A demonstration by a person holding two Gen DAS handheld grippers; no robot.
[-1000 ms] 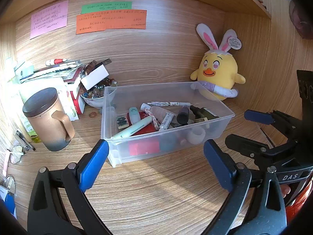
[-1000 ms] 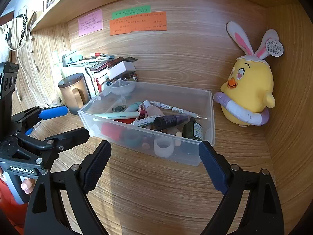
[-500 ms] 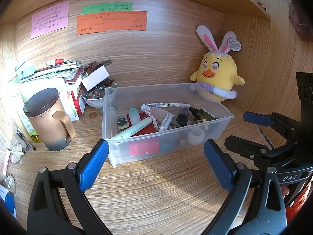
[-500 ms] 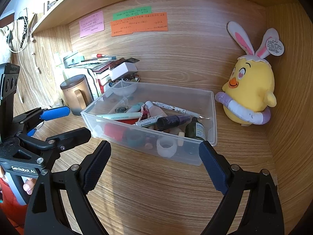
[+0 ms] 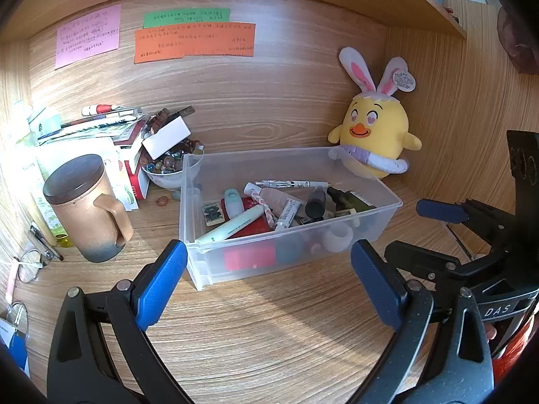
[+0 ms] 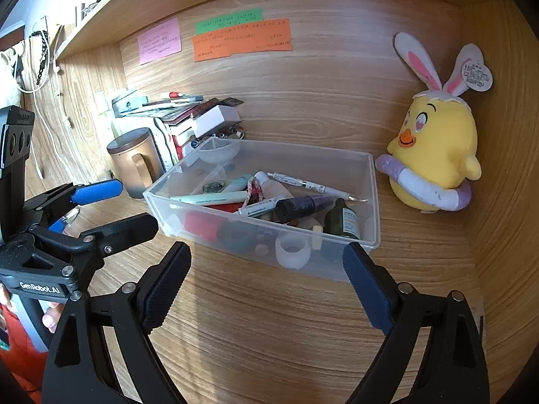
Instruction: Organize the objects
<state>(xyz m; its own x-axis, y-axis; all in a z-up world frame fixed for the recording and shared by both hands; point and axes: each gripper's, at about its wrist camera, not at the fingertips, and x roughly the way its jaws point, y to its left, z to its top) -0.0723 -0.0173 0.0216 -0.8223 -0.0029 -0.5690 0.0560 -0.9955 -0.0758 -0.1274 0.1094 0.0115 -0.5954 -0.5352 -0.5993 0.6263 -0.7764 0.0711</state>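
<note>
Lit brightly from the left, overexposed at the left edge; soft shadows across the worktop (image 5: 269,330); heavily bowed by fisheye, dark-cornered.

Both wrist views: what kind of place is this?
Most likely a home desk nook under a shelf: sticky notes on the wooden back panel, a plush chick in the corner, and a clear bin of pens and small bottles beside a lidded mug.

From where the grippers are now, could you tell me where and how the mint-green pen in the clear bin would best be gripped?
Probably at mid-barrel, from above. The mint-green pen lies tilted on top of the clutter in the clear bin, one tip at the near wall, so its middle is exposed. Set the open left gripper with its fingers across the barrel. The bin's walls block any sideways approach.
</note>
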